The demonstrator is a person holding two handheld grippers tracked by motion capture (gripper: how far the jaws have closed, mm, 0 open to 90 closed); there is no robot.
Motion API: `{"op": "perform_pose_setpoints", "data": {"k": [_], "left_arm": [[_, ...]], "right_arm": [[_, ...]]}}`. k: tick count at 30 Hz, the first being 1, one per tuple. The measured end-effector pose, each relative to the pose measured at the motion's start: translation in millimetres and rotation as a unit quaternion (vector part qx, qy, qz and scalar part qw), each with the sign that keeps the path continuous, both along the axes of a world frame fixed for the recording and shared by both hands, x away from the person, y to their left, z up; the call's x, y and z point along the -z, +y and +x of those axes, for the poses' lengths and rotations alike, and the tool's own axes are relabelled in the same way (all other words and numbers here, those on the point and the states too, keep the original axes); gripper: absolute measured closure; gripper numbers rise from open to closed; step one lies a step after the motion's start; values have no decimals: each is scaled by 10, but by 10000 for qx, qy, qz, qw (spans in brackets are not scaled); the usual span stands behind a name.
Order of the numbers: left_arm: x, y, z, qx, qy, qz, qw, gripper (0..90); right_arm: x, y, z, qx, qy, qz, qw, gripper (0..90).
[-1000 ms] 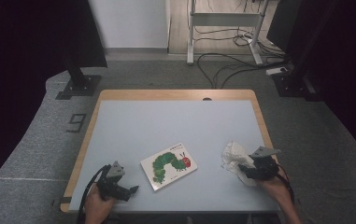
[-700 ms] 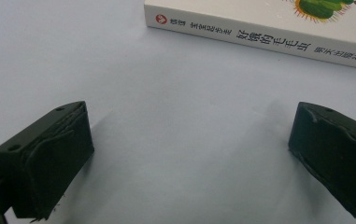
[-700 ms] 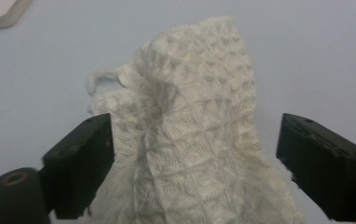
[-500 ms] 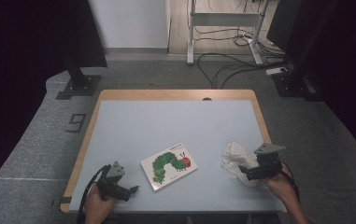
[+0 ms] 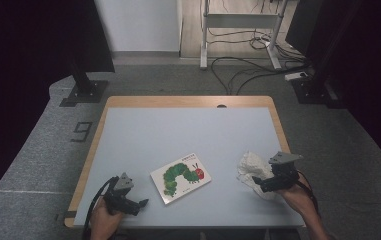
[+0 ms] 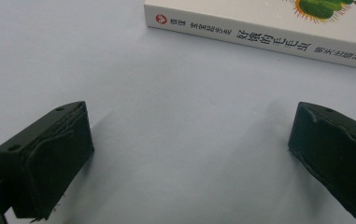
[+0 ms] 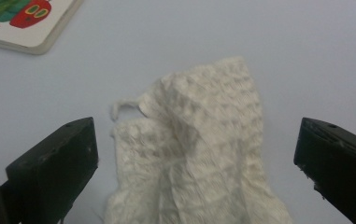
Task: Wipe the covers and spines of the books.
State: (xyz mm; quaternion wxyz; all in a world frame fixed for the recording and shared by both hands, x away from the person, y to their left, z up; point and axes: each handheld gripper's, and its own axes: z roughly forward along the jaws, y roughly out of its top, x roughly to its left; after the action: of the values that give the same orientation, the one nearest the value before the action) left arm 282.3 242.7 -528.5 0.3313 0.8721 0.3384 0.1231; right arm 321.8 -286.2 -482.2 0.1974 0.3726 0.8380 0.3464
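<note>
On the pale blue table (image 5: 178, 135) — both grippers spread, right gripper (image 7: 194, 158) just opened over crumpled cloth (image 7: 203, 154).

In the left gripper view, the picture book (image 6: 259, 32) is running off the top and right edges, its cover art mostly cut away. In the right gripper view, the crumpled white cloth (image 7: 203, 154) is spilling past the bottom edge. In the high view, the person's forearms are leaving the frame.
</note>
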Motion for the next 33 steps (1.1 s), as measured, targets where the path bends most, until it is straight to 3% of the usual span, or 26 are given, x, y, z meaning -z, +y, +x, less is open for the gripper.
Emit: {"op": "perform_pose_setpoints", "data": {"k": [12,24,33], "left_arm": [[-9,-37,17,-5,10,17,10000,0],[-6,-291,145,391,1,26,9992,0],[-8,-402,193,621,15,45,9981,0]], "right_arm": [[-89,284,67,-318,-44,-81,9995,16],[-119,564,131,-645,-14,98,9979,19],[-67,820,187,-917,-1,93,9957,29]]}}
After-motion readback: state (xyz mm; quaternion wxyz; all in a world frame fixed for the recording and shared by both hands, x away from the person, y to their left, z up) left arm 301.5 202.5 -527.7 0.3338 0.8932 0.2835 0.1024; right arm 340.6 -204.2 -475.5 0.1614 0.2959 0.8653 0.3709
